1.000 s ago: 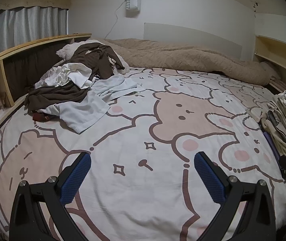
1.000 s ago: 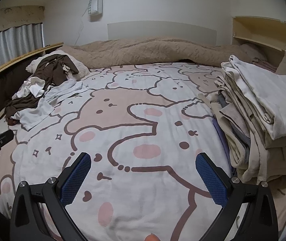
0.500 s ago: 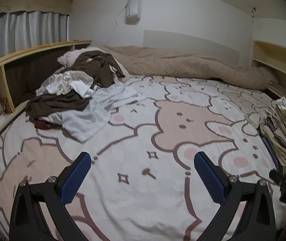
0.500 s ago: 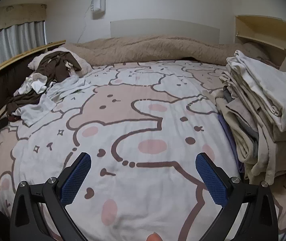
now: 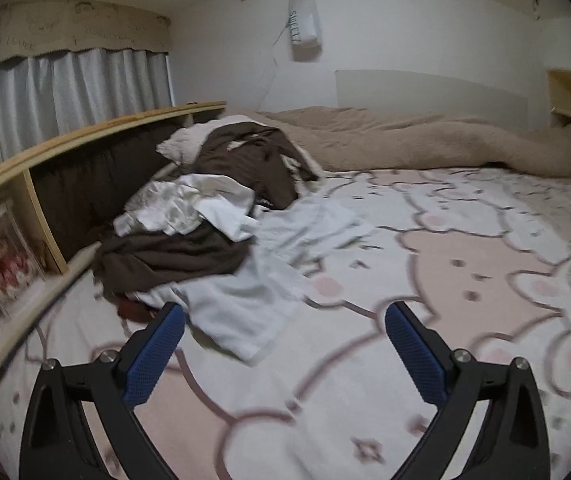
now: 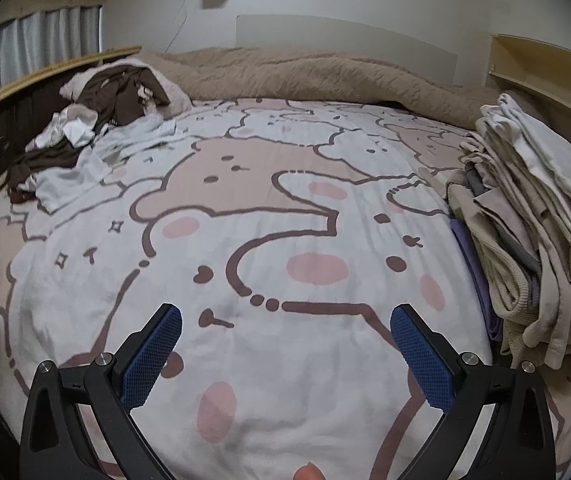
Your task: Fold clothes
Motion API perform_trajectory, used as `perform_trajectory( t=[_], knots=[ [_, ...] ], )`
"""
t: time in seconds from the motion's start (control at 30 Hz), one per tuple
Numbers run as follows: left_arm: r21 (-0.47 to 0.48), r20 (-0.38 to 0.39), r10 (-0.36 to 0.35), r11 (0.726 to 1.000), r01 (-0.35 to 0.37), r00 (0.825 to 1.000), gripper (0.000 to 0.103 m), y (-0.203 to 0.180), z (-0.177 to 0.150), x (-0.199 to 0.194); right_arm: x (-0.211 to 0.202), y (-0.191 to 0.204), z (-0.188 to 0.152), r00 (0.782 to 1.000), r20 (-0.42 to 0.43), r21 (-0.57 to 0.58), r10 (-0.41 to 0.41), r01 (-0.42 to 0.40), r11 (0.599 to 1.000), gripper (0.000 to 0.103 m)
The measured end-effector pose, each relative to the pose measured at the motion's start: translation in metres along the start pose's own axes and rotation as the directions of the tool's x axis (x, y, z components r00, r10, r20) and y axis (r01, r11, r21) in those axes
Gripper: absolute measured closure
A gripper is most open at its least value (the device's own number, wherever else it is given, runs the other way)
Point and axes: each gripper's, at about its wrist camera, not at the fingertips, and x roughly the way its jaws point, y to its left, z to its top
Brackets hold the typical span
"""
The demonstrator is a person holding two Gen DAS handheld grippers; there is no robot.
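A bed covered by a pink-and-white cartoon-bear sheet (image 6: 285, 216) fills the room, with a tan quilted blanket (image 6: 325, 76) bunched along its far edge against a plain white wall (image 5: 425, 32). Along the left side runs a light wooden shelf unit (image 5: 85, 132) with a framed picture (image 5: 3, 256) in one compartment, backed by pale grey curtains (image 5: 65, 84) under a beige valance (image 5: 69, 28). A white pouch (image 5: 304, 20) hangs high on the wall with a thin cord trailing down, and another pale wooden shelf (image 6: 545, 64) is set into the right corner.
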Motion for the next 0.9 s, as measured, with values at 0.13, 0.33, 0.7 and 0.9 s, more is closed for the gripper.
perform_trajectory(
  t=[0.13, 0.33, 0.7, 0.9],
  knots=[
    [0.041, -0.034, 0.092, 0.995, -0.091, 0.995, 0.023, 0.005, 0.018, 0.059, 0.01, 0.008, 0.001, 1.0, -0.024, -0.014, -0.009, 0.009, 1.0, 0.0],
    [0.079, -0.062, 0.256, 0.965, -0.25, 0.965, 0.024, 0.002, 0.05, 0.147, 0.028, 0.017, 0.001, 0.998, -0.063, -0.036, -0.028, 0.026, 0.999, 0.0],
    [0.111, -0.192, 0.445, 0.895, -0.432, 0.874, 0.024, 0.011, 0.055, 0.273, 0.054, 0.018, 0.001, 0.988, -0.136, -0.027, -0.074, 0.071, 0.997, 0.0],
    [0.068, -0.218, 0.418, 0.908, -0.414, 0.882, 0.054, 0.031, 0.05, 0.3, 0.062, 0.023, -0.003, 0.984, -0.155, -0.062, -0.089, 0.08, 0.995, 0.0]
  ],
)
